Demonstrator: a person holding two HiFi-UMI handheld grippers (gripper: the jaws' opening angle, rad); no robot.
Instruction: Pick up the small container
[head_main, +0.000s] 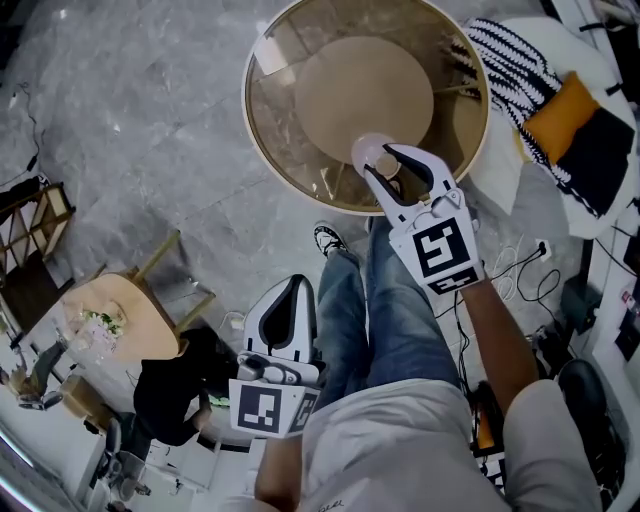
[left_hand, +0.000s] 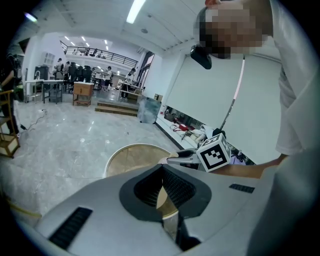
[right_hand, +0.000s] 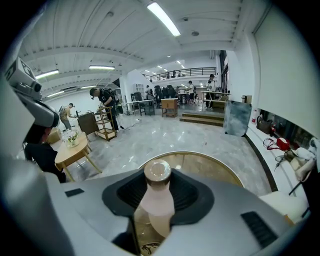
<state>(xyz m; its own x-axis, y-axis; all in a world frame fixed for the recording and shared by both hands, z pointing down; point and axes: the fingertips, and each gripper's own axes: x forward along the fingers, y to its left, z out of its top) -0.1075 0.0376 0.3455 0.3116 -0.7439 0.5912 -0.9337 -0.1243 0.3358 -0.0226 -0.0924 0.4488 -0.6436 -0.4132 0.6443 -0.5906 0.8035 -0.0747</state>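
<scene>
Two grippers are in view. The right gripper (head_main: 384, 163) has its jaws clamped on the small container (right_hand: 157, 196), a pale pink bottle with a tan cap (right_hand: 157, 170), held over the near edge of the round glass table (head_main: 262, 128). The left gripper (head_main: 293, 288) is low beside the person's jeans (head_main: 372, 310), well apart from the table, with its jaws together and nothing between them.

One container (head_main: 368, 148), two tables (head_main: 290, 90) (head_main: 120, 300) — two hand-held grippers (head_main: 296, 284) (head_main: 384, 160).

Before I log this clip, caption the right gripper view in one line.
Right gripper shut on the small pink container, held over a round glass table.
</scene>
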